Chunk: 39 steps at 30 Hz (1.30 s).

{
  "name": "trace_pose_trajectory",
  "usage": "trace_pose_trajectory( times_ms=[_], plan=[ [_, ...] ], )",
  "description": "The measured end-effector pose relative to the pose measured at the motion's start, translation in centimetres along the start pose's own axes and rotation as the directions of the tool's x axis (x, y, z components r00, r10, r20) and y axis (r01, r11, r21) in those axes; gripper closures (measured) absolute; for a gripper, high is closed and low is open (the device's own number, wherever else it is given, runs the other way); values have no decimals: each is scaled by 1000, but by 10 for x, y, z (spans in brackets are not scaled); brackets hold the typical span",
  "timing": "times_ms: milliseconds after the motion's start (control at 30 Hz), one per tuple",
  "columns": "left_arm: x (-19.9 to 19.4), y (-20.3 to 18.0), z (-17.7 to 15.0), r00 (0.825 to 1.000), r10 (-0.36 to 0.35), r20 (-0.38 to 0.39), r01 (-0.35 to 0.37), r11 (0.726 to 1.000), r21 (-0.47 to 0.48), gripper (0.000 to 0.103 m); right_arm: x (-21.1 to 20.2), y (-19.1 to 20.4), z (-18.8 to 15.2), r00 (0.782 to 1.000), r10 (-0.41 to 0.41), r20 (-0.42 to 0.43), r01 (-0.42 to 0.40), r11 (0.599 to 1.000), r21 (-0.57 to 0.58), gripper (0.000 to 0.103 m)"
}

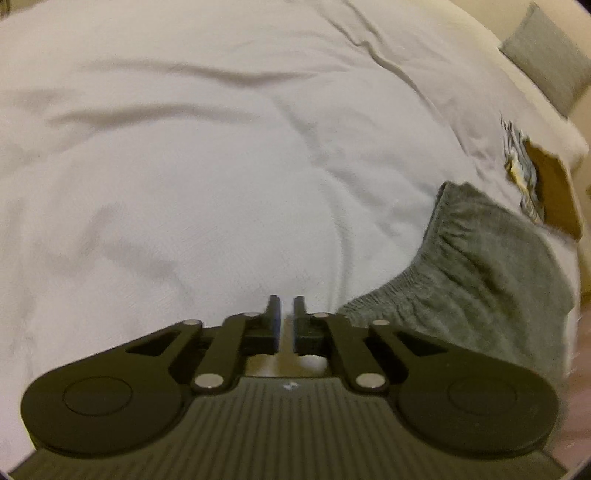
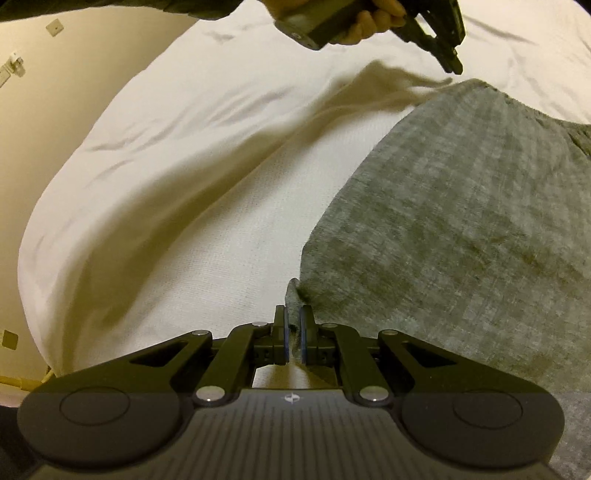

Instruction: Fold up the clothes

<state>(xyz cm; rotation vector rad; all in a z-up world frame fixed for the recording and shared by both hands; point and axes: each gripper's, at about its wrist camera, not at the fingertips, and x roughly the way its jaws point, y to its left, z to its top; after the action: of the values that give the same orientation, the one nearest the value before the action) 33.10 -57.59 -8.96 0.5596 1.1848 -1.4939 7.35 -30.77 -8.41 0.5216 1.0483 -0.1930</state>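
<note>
Grey shorts [image 1: 480, 277] with an elastic waistband lie on the white bedsheet [image 1: 184, 166], to the right of my left gripper [image 1: 286, 306]. That gripper's fingers stand almost together with only a thin slit between them, nothing held, hovering over bare sheet. In the right wrist view my right gripper [image 2: 293, 314] is shut on a pinched edge of the grey shorts [image 2: 461, 221], whose cloth spreads up and right. A hand [image 2: 362, 22] holds the left gripper [image 2: 452, 62] above the far end of the shorts.
A folded garment with a print and a brown patch [image 1: 535, 184] lies at the bed's right side. A grey pillow [image 1: 550, 59] sits at the far right corner. A cream wall [image 2: 74, 74] borders the bed's left edge [image 2: 48, 221].
</note>
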Motion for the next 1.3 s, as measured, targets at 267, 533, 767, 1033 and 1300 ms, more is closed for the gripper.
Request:
trace_pose_trajectory(
  times_ms=[267, 533, 767, 1033, 1300],
  plan=[
    [31, -5, -6, 982, -165, -97, 153, 981, -123, 80, -12, -1, -14, 1000, 11, 8, -11, 1000, -11, 96],
    [12, -19, 1, 992, -103, 66, 105, 994, -20, 98, -29, -1, -9, 998, 18, 58, -18, 1000, -4, 96],
    [13, -12, -2, 999, -37, 35, 37, 999, -24, 76, -1, -13, -12, 1000, 13, -10, -13, 1000, 9, 95],
    [-29, 1, -30, 996, 12, 91, -5, 996, -85, 72, -33, -13, -23, 1000, 1, 25, -2, 1000, 28, 84],
    [-91, -39, -107, 986, 108, 128, -105, 994, -30, 72, -88, -43, -43, 971, -228, 73, 203, 945, 255, 84]
  ],
)
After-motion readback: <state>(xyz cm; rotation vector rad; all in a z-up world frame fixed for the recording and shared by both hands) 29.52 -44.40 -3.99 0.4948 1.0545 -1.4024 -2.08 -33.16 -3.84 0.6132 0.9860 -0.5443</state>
